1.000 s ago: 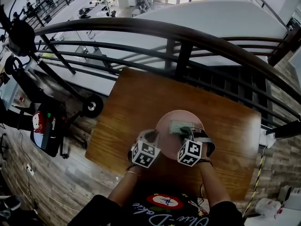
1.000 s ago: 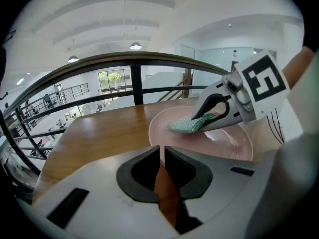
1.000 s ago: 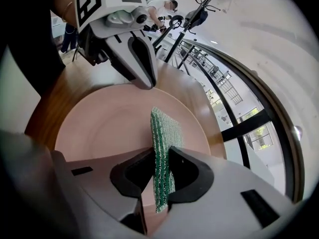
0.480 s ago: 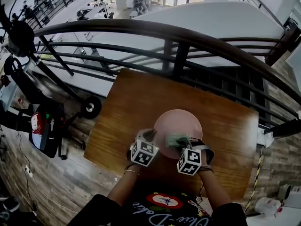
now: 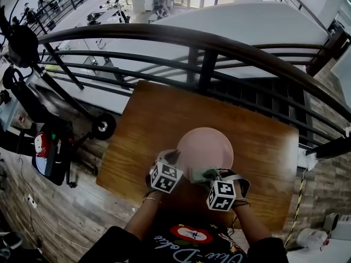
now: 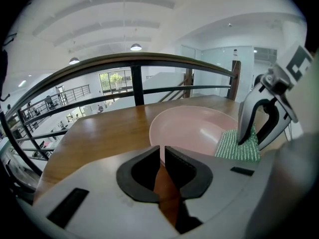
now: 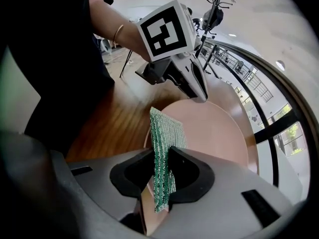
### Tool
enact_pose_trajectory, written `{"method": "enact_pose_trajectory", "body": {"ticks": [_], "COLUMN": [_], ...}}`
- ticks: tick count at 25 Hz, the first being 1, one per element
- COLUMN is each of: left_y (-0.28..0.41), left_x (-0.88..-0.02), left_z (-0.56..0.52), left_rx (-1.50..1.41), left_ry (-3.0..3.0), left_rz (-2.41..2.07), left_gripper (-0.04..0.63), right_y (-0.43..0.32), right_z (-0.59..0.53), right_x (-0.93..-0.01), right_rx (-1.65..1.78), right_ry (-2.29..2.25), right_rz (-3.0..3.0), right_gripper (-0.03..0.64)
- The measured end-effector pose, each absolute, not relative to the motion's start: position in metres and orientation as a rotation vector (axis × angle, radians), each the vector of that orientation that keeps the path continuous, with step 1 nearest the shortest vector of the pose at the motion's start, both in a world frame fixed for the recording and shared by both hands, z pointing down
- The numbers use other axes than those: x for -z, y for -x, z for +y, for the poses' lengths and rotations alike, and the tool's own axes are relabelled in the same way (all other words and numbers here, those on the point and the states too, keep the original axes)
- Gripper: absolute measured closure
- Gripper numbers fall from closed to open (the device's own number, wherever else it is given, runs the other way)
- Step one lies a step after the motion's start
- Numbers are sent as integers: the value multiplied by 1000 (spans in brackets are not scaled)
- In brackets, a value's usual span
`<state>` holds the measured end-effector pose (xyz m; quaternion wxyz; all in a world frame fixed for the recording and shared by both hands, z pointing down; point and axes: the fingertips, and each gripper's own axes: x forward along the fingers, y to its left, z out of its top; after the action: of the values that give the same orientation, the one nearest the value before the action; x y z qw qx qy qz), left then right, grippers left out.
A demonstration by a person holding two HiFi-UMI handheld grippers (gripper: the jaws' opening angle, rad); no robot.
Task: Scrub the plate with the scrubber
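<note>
- Surface [image 5: 159, 119] of brown wood carries a single pink plate [image 5: 205, 144], which sits toward the person's side.
- Plate looks stiff and smooth, likely slippery and breakable, so its rim is the sound place to hold. It is shallow and contains nothing except the scrubber at its near edge.
- Green scrubber [image 7: 167, 128] is a thin woven pad, probably light and floppy, so it is best pinched near its middle.
- Left gripper [image 6: 162, 156] is nearly closed and clamps the plate's near rim.
- Right gripper [image 7: 162, 171] pinches the scrubber, which stands upright between its jaws.
</note>
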<state>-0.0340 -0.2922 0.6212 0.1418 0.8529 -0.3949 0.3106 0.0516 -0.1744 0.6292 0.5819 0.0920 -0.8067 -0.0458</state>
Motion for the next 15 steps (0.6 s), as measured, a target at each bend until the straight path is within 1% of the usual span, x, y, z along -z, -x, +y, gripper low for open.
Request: {"method": "enact_pose_trajectory", "body": {"ticks": [5, 9, 15], "left_y": [34, 34, 33], "left_x": [-620, -619, -619], "left_z": [-292, -293, -295], "left_rx": [-894, -898, -911], "left_ry": [-2464, -2470, -2480], "left_rz": [-1134, -1135, -1124], "left_gripper": [571, 571, 571], "right_y": [-52, -70, -84], "right_z": [-192, -233, -293], "right_x": [-611, -595, -599], "right_rx": [186, 280, 376], "right_ry": [-268, -392, -504], "right_rz": [-1920, -1890, -1813], "right_gripper": [545, 546, 546]}}
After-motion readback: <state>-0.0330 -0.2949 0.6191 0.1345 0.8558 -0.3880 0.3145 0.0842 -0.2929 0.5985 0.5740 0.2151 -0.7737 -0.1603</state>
